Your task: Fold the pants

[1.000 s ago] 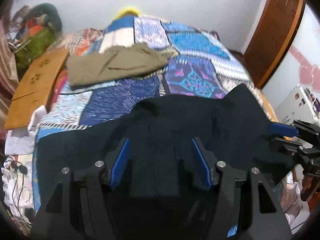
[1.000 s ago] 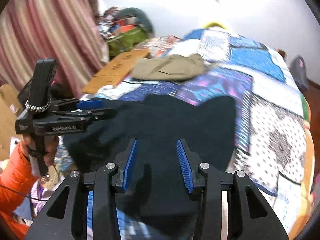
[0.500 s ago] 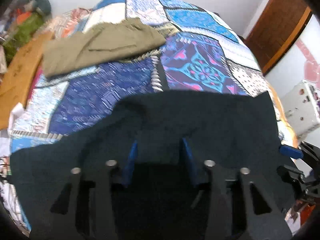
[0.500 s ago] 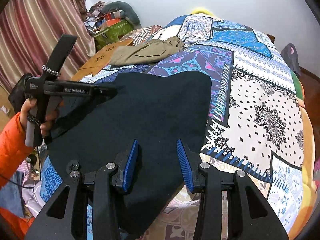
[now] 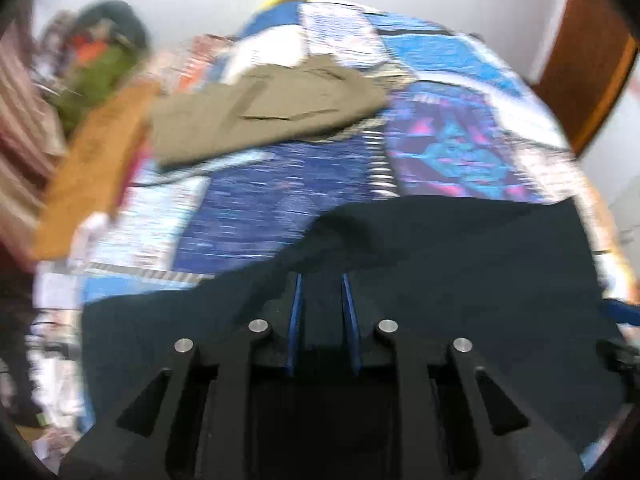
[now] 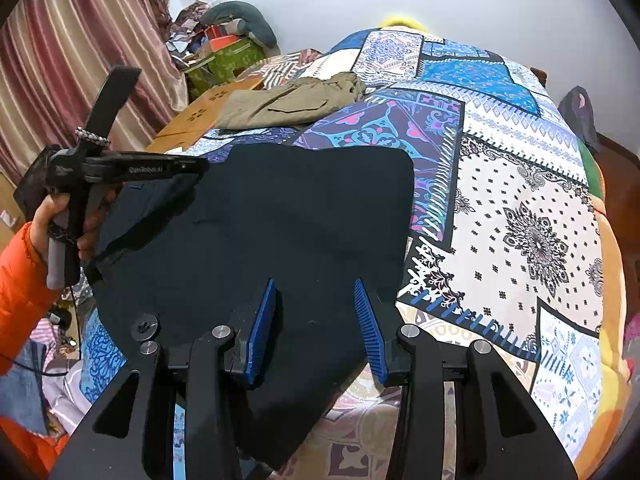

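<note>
Below my jaws, a patchwork quilt (image 6: 520, 208) covers the bed. Dark pants (image 6: 280, 232) lie lower centre; olive pants (image 6: 292, 100), seemingly folded, lie upper centre.

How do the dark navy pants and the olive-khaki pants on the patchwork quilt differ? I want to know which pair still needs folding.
The dark navy pants lie near the bed's front edge, spread wide, partly hanging over it; the olive-khaki pants sit farther back as a smaller folded bundle. The left gripper meets the navy pair's edge and the right gripper hovers open above it; nothing touches the khaki pair. Both rest on the patchwork quilt.
</note>
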The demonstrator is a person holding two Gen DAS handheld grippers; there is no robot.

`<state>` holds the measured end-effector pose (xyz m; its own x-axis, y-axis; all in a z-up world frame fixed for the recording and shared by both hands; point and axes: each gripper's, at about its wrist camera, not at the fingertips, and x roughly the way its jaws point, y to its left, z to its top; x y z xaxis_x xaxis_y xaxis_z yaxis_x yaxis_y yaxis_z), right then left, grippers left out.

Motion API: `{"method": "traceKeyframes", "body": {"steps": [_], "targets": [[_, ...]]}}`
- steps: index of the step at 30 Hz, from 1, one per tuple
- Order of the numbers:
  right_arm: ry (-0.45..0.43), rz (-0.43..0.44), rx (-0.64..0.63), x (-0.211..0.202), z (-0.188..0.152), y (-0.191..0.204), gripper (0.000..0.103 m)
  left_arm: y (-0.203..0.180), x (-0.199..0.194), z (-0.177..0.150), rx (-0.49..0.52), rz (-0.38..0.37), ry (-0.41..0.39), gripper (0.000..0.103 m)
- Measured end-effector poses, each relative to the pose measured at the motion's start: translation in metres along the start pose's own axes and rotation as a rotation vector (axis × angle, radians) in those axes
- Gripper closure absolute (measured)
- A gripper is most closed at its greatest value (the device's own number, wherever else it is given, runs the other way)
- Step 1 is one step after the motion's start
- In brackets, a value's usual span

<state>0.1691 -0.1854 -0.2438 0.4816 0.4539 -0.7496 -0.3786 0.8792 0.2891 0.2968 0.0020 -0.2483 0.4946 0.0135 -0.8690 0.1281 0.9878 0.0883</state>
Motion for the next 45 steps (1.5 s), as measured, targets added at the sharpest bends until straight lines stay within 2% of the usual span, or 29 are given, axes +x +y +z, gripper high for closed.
{"method": "traceKeyframes", "body": {"steps": [1,5,10,14,17,21,24,29,34,35,38,39,41,42,45], "targets": [[0.0,0.001,0.008,-0.003,0.001,0.0,0.065,0.0,-0.006,-0.001,0.011,0.014,-0.017,0.081],[-0.023,0.035,0.036,-0.016,0.006,0.001,0.065,-0.005,-0.043,-0.009,0.026,-0.079,-0.071,0.078],[-0.025,0.033,-0.008,-0.016,0.006,0.016,0.065,-0.03,-0.071,-0.027,0.085,-0.138,-0.106,0.071],[0.018,0.019,-0.027,-0.004,-0.007,0.022,0.065,-0.048,-0.067,-0.05,0.087,-0.149,-0.074,0.067],[0.006,-0.005,-0.055,-0.007,-0.017,0.026,0.065,-0.056,-0.051,-0.068,0.087,-0.139,-0.017,0.067],[0.008,-0.012,-0.059,-0.011,-0.023,0.026,0.065,-0.051,-0.049,-0.087,0.075,-0.117,-0.055,0.063],[0.01,-0.025,-0.065,-0.015,-0.026,0.028,0.065,-0.04,-0.055,-0.096,0.051,-0.11,-0.059,0.063],[0.04,-0.036,-0.068,-0.024,-0.021,0.033,0.065,0.0,-0.073,-0.104,-0.018,-0.044,-0.066,0.062],[-0.007,0.008,-0.071,-0.044,-0.004,0.046,0.065,0.055,-0.108,-0.112,-0.141,-0.026,-0.122,0.062],[-0.025,0.015,-0.088,-0.047,0.002,0.053,0.065,0.068,-0.116,-0.115,-0.173,-0.016,-0.134,0.058],[-0.056,0.042,-0.13,-0.048,0.014,0.074,0.065,0.098,-0.133,-0.129,-0.245,0.066,-0.171,0.036],[-0.059,0.052,-0.14,-0.045,0.017,0.079,0.065,0.105,-0.136,-0.133,-0.266,0.082,-0.181,0.035],[-0.063,0.075,-0.171,-0.037,0.023,0.096,0.065,0.123,-0.139,-0.143,-0.311,0.077,-0.173,0.035],[-0.058,0.092,-0.2,-0.027,0.027,0.112,0.065,0.129,-0.138,-0.148,-0.333,0.061,-0.161,0.035],[-0.052,0.106,-0.223,-0.016,0.029,0.122,0.065,0.147,-0.128,-0.163,-0.413,-0.002,-0.117,0.035]]}}
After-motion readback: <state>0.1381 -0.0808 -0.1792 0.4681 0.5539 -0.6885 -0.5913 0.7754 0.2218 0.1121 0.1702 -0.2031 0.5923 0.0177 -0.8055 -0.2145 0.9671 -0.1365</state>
